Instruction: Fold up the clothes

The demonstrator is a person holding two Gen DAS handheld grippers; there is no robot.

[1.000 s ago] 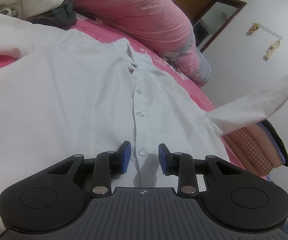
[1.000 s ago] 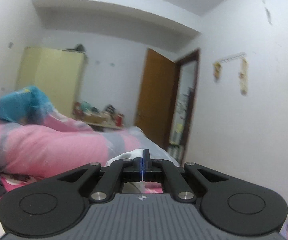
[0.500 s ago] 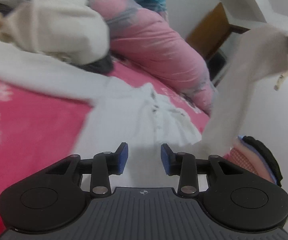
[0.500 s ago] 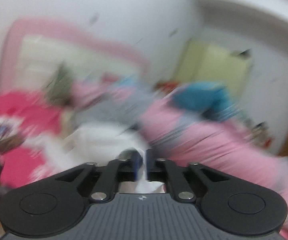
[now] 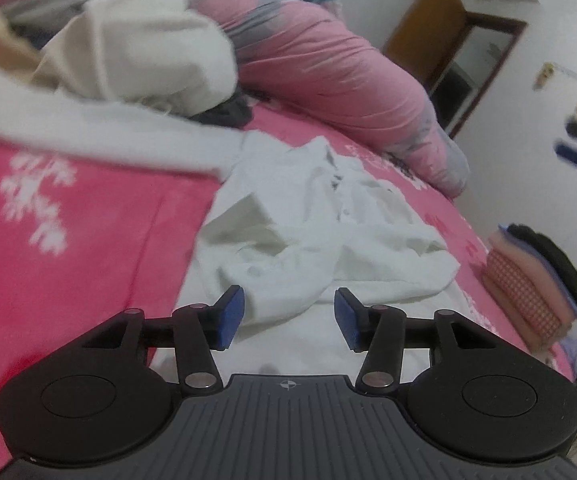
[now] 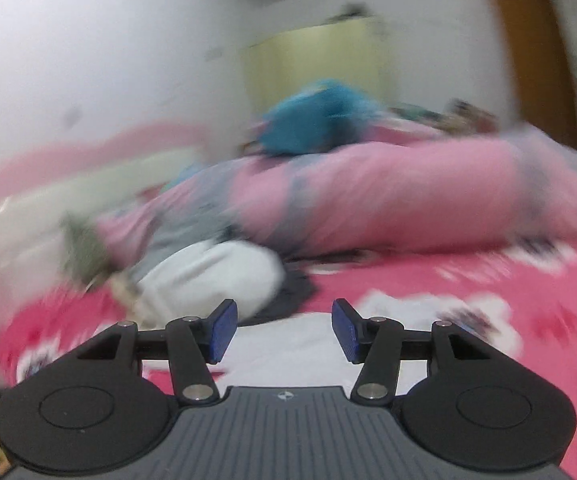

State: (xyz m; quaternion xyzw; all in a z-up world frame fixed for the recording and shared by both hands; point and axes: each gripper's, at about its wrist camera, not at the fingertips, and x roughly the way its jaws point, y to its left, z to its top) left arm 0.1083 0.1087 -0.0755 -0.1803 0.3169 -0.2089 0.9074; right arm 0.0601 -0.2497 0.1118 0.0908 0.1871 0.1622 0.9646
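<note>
Both the left gripper (image 5: pixel 288 314) and right gripper (image 6: pixel 284 326) gape empty; crumpled white shirt (image 5: pixel 328 224) lies just ahead of the left, folded stack (image 5: pixel 536 296) to its right.

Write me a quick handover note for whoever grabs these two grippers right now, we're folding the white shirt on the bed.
Left gripper: open, empty, just above the near part of the white shirt.
Right gripper: open, empty, over white fabric on the pink bedspread; view is motion-blurred.
Shirt: lies on the bed, button front up, one sleeve stretched out to the left, the other side bunched loosely over the body.
Stack of folded clothes sits at the bed's right edge.
Done: one side brought in, but untidy.
Left: smooth that side, fold in the stretched sleeve, fold the body, probably add it to the stack.
</note>
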